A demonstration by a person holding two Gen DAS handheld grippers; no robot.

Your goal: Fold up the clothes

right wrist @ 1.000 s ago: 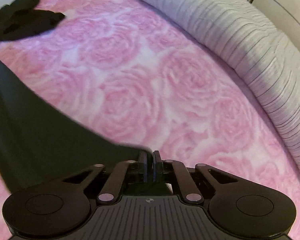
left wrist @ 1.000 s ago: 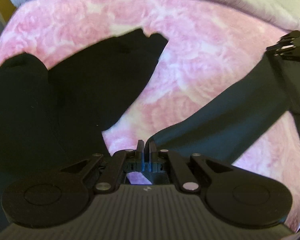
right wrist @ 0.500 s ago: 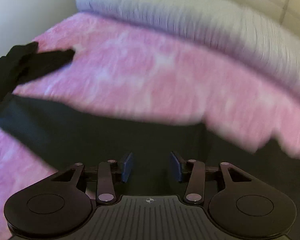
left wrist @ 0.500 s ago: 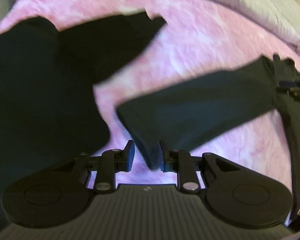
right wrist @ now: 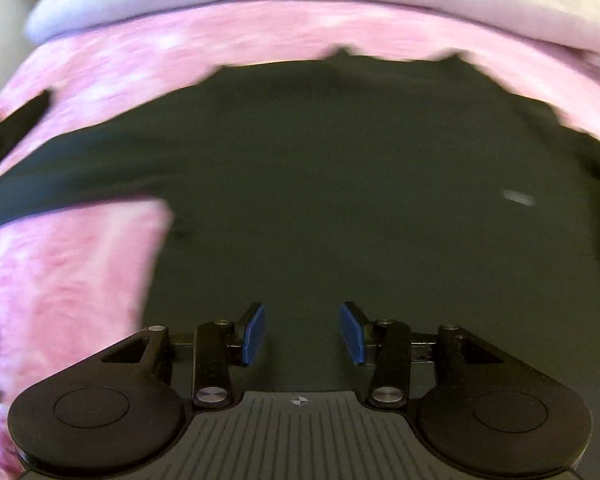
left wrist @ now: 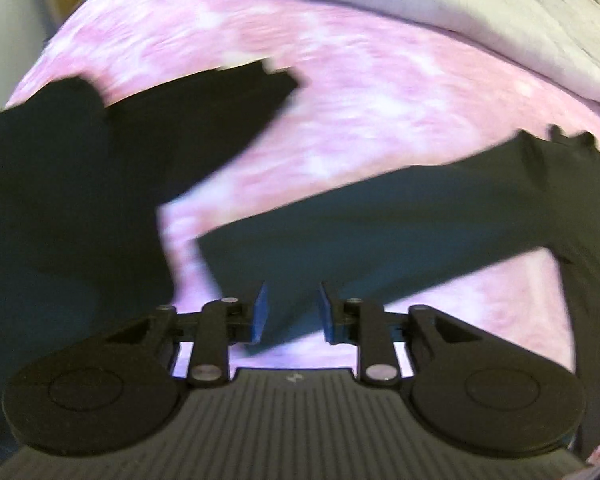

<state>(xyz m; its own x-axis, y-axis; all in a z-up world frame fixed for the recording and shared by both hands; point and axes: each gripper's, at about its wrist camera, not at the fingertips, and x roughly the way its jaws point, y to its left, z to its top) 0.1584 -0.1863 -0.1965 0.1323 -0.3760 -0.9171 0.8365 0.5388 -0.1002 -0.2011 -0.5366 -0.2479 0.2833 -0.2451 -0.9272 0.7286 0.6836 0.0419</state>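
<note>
A dark green long-sleeved shirt lies on the pink bed. Its sleeve (left wrist: 380, 232) stretches flat from the left wrist view's lower middle to the right. My left gripper (left wrist: 293, 308) hovers over the cuff end; its jaws are opening, and the blue pads (left wrist: 260, 312) stand apart from the cloth seen between them. In the right wrist view the shirt's body (right wrist: 340, 180) fills the middle, the sleeve running off to the left. My right gripper (right wrist: 303, 332) hangs open above the body with nothing held.
A second black garment (left wrist: 80, 180) lies crumpled at the left, its tip (right wrist: 16, 120) showing in the right wrist view. The pink rose blanket (left wrist: 360, 120) covers the bed. A grey striped duvet (left wrist: 420, 0) is bunched along the far side.
Both grippers were shut on the sleeve, then opened and let it drop flat. The right gripper swung across to above the shirt's body. The left gripper lifted slightly off the cuff.
</note>
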